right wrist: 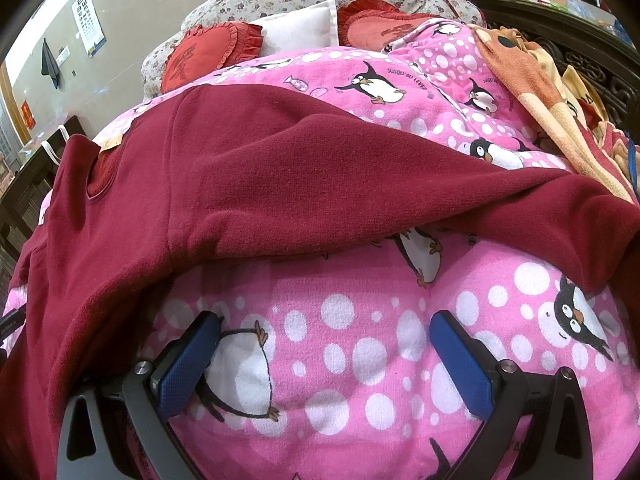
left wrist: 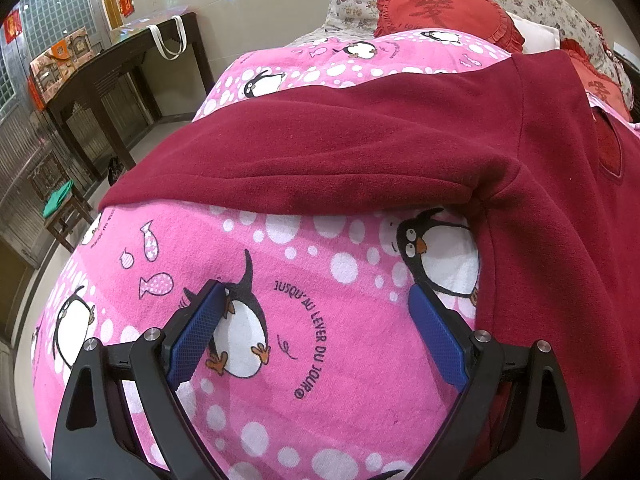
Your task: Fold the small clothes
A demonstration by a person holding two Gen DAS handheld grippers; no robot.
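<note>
**A:** Where's the garment relative to your left hand-held gripper?

**B:** Your left one sits with its blue pads spread wide and nothing between them, over the pink penguin blanket on the bed. The maroon sweatshirt lies flat ahead of it; one sleeve stretches across your view beyond the fingertips, and the body runs down the right side, just beside the right finger.

**A:** And your right hand-held gripper?

**B:** Also wide open and holding nothing, over the blanket. There the sweatshirt has its other sleeve spanning the view ahead of the tips, with the body down the left side, next to your left finger. Red heart cushions lie beyond it, at the far end of the bed.
</note>
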